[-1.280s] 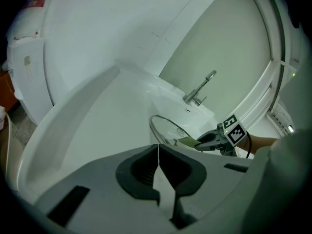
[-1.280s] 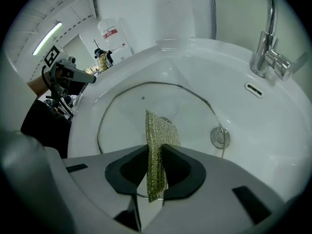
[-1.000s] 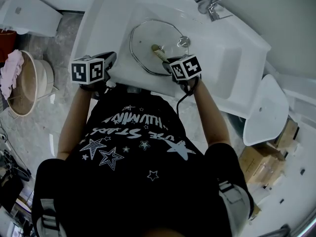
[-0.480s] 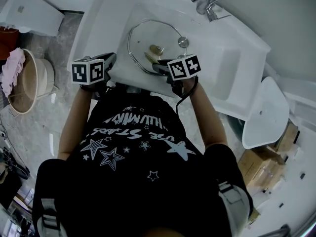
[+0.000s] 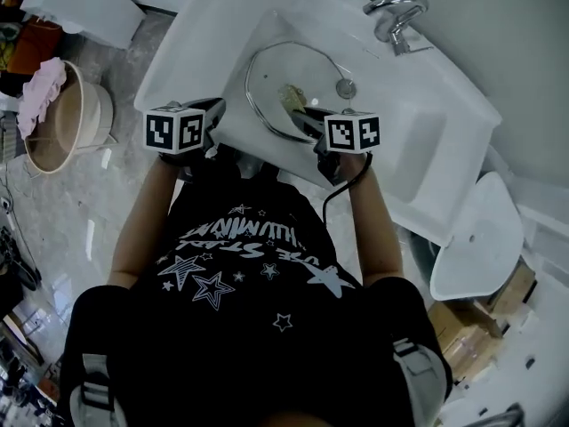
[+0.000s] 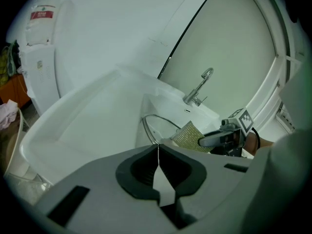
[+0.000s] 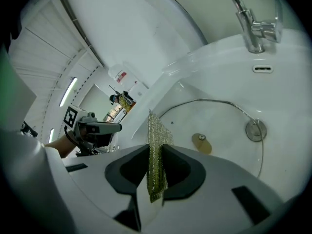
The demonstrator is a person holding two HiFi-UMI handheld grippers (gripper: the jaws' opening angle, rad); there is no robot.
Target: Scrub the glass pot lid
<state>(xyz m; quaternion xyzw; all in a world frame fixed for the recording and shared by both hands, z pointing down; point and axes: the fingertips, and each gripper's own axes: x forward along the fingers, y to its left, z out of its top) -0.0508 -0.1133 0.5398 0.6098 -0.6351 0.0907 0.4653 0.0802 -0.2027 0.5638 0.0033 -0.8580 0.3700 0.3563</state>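
The round glass pot lid lies flat in the white sink, its tan knob facing up and its metal rim showing. My right gripper is shut on a green scouring pad, held on edge just above the lid beside the knob. My left gripper is shut and holds nothing. It hovers over the sink's front-left rim, left of the lid.
A chrome faucet stands at the sink's back, and a drain lies right of the lid. A wooden tub with pink cloth sits on the floor at left. White fixtures and cardboard boxes are at right.
The right gripper has slid the pad a short way across the lid near its knob. The left gripper has stayed at the sink's front rim. The head view has shifted slightly.
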